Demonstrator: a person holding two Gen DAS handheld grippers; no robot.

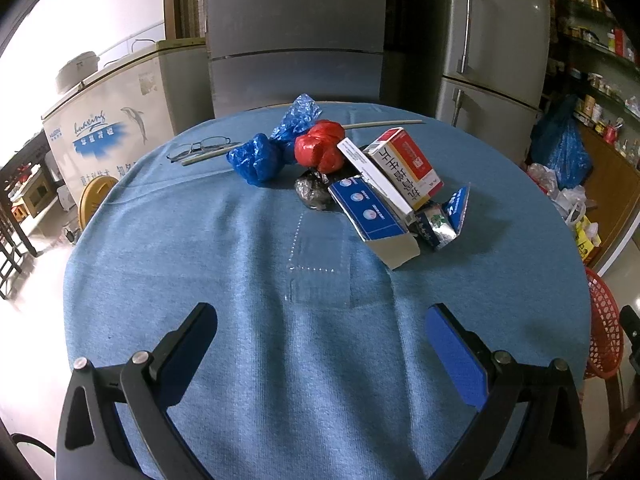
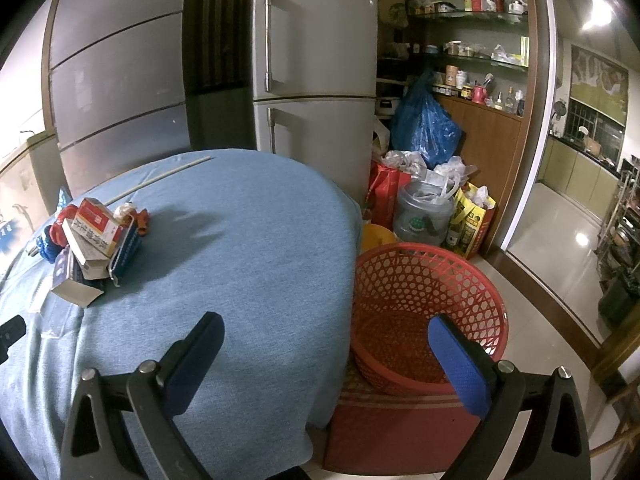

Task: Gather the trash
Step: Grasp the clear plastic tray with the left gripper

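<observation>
A heap of trash lies on the far half of the round blue-clothed table: a blue crumpled bag, a red crumpled bag, a dark foil ball, a red-and-white box, a blue-and-white carton and a small foil packet. My left gripper hovers open over the near cloth, well short of the heap. My right gripper is open above the table's right edge, with the empty red mesh basket just beyond it. The heap shows at far left in the right wrist view.
Glasses and thin sticks lie at the table's far side. Grey fridges stand behind. Bags, a water jug and a blue sack crowd the floor beside the basket. A white chest freezer stands left.
</observation>
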